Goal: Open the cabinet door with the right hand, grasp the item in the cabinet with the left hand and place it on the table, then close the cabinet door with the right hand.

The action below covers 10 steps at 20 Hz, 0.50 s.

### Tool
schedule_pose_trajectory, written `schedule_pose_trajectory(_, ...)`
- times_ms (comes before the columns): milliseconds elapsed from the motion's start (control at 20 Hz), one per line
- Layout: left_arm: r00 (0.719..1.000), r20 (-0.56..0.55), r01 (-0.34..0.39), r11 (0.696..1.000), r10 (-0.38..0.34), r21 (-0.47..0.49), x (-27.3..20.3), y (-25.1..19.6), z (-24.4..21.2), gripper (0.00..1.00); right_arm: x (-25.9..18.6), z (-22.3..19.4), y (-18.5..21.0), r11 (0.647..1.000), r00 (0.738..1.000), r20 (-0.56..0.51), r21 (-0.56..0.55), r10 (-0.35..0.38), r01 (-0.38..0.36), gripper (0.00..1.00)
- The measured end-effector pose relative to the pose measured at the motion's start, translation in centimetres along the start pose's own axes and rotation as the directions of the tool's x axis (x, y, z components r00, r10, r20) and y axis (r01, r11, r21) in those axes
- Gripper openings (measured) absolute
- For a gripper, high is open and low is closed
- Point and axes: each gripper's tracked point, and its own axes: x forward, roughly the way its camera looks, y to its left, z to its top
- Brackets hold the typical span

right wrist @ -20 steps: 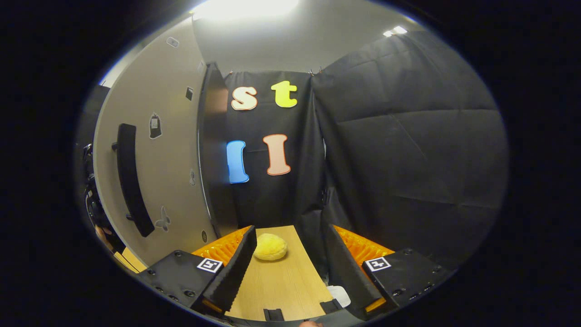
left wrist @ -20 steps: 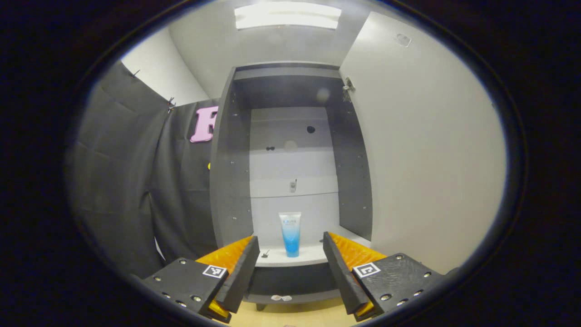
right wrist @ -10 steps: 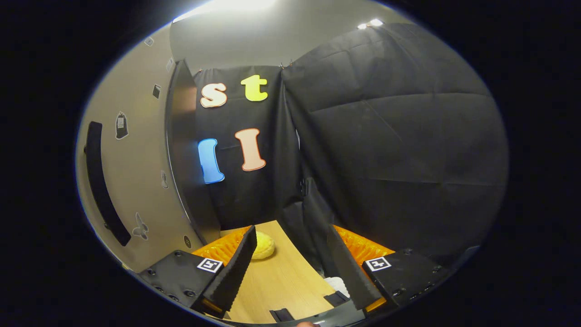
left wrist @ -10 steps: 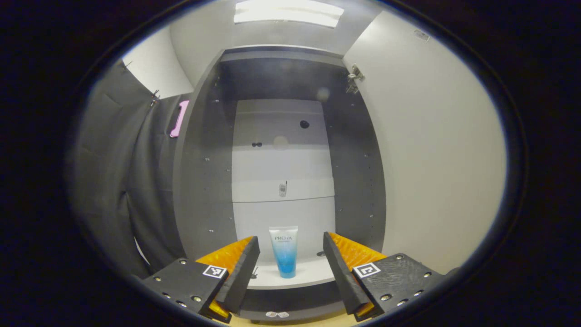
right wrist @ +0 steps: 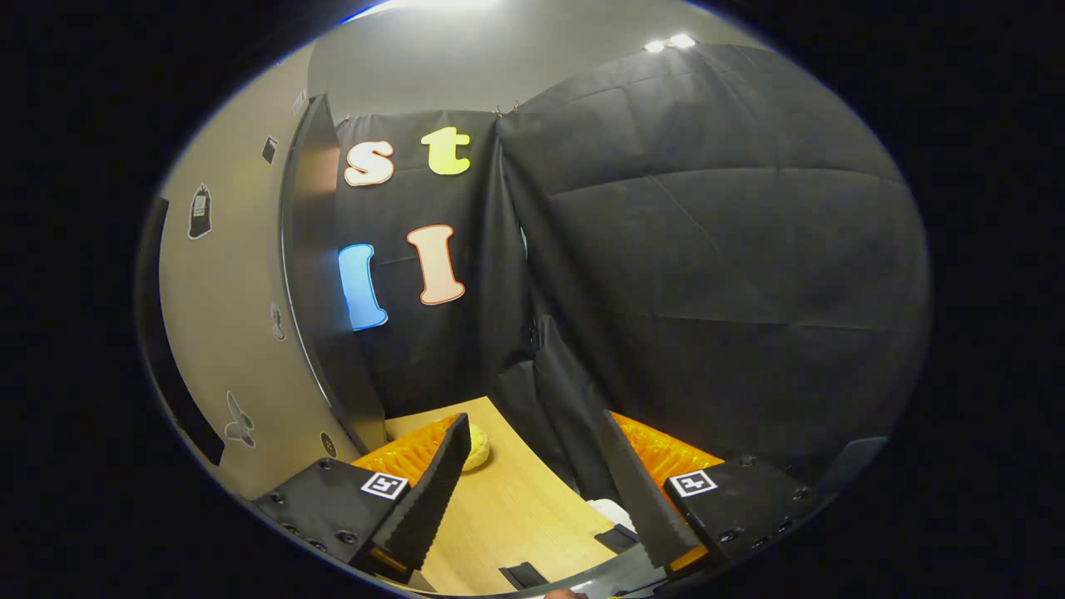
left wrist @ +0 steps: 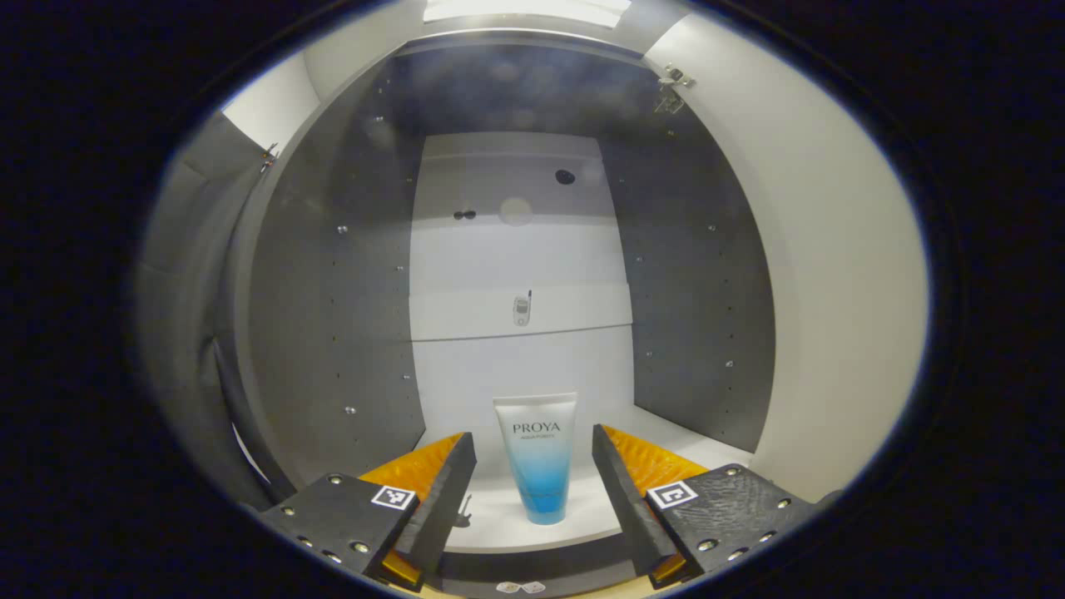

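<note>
We see the left gripper (left wrist: 532, 487) spread apart low in the frame, the white-and-blue plastic tube (left wrist: 538, 457) upright between its fingers on the grey cabinet's white shelf (left wrist: 499, 520); our right gripper (right wrist: 532, 491) gapes over the wooden table (right wrist: 516, 516)

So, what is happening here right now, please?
A person holds a gripper in each hand at a cabinet whose door is already swung open. The left gripper is open and lined up with a white and blue tube standing upright on the cabinet floor; the tube sits between the fingers in the picture, but they do not press on it yet. The right gripper is open and holds nothing, above the wooden table, where a yellow item lies beside the door.
</note>
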Motion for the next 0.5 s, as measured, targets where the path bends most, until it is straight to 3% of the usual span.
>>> schedule_pose_trajectory(200, 0.999, -0.048, 0.012, 0.999, -0.014, -0.038, -0.3, 0.0, -0.2, 0.85, -0.1, 0.0, 0.2, 1.000, 1.000, -0.001, -0.018, -0.010, 0.010, 0.98)
schedule_pose_trajectory(400, 0.999, -0.044, -0.011, 0.998, 0.008, -0.066, -1.6, 0.0, 1.8, 0.52, 0.0, -0.1, 0.1, 1.000, 1.000, -0.001, -0.010, -0.007, 0.007, 0.98)
schedule_pose_trajectory(500, 0.999, -0.047, -0.010, 0.997, 0.006, -0.080, -1.2, -0.1, 1.1, 0.49, 0.0, -0.2, 0.0, 1.000, 1.000, -0.004, -0.015, 0.004, -0.004, 0.98)
